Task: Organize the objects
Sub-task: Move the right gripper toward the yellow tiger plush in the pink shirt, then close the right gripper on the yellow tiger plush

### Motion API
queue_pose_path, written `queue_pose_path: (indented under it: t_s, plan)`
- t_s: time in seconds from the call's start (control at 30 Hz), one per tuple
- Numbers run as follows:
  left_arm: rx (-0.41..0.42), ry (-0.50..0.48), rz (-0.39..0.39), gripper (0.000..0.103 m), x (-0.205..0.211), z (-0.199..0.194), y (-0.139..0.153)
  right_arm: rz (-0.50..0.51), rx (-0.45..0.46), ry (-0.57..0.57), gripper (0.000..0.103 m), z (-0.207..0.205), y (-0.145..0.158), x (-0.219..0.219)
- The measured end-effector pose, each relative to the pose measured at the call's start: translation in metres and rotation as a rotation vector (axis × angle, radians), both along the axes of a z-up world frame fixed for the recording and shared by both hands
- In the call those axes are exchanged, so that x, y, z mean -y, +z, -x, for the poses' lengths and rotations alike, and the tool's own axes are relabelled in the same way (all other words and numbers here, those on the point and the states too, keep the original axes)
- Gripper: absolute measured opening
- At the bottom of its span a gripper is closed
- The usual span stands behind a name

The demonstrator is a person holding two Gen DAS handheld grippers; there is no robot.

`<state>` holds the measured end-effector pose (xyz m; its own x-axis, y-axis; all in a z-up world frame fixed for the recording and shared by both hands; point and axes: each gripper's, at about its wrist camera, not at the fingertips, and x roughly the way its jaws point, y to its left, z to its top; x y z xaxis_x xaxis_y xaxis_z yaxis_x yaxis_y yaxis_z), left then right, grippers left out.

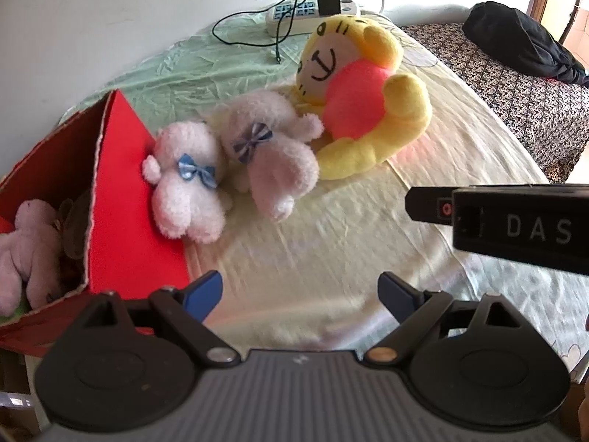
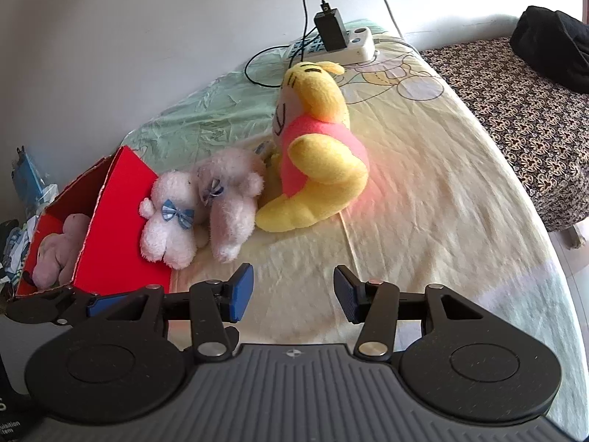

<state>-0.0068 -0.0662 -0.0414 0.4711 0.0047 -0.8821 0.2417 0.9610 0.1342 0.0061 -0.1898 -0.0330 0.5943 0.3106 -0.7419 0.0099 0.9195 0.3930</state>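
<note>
A: What holds things here?

B: One container, a red cardboard box [image 1: 121, 199] with a torn top edge, at the left of the bed [image 1: 331, 228]. It is open at the top. A pale pink plush [image 1: 25, 250] lies inside against the near wall, and something darker sits behind it that I cannot make out.

A: And outside the box?

B: Three toys on the bed's yellow and green sheet. A white plush bear with a blue bow [image 1: 187, 188] leans against the box's outer red wall, touching it. Just beside it, touching, lies a second pale bear with a striped bow [image 1: 272, 154]. Behind that one is a larger yellow plush with a pink middle [image 1: 364, 110], and its leg reaches the second bear.

A: The grippers?

B: The left gripper [image 1: 300, 294] has its blue pads spread wide with nothing between them, above bare sheet in front of the bears. The right gripper [image 2: 292, 289] is also spread apart and empty, above the sheet in front of the yellow plush. In the left wrist view the right gripper's black body enters from the right edge, lettered "DAS".

A: Anything further back?

B: A white power strip [image 2: 331, 48] at the far end of the bed carries a black charger [image 2: 329, 29] with a black cable [image 2: 257, 70] looping onto the sheet. To the right is a dark patterned cover [image 2: 515, 103] with a black bundle [image 2: 552, 44] on it.
</note>
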Motion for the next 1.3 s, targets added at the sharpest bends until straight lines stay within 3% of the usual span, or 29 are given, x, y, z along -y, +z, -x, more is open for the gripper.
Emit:
queue_pose_path:
  t_s: [0.37,0.6,0.77,1.03,1.17,1.3]
  plan:
    - [-0.002,-0.021,0.018,0.092,0.009,-0.009,-0.003,-0.021,-0.001,-0.035,0.052,-0.002,-0.003,0.017]
    - [0.061,-0.06,0.068,0.091,0.017,-0.022,0.007,-0.031,0.024,-0.065,0.052,-0.009,-0.001,0.034]
    - [0.098,-0.084,0.158,0.088,0.022,-0.042,0.014,-0.058,0.053,-0.098,0.052,-0.022,0.004,0.051]
    - [0.106,-0.095,0.399,0.088,0.017,-0.076,0.011,-0.137,0.112,-0.13,0.052,-0.055,0.012,0.072]
    - [0.088,-0.101,0.458,0.093,0.02,-0.092,0.003,-0.183,0.109,-0.101,0.057,-0.081,0.005,0.074]
    - [0.077,-0.096,0.462,0.094,0.021,-0.104,-0.008,-0.222,0.072,-0.077,0.058,-0.103,-0.006,0.074]
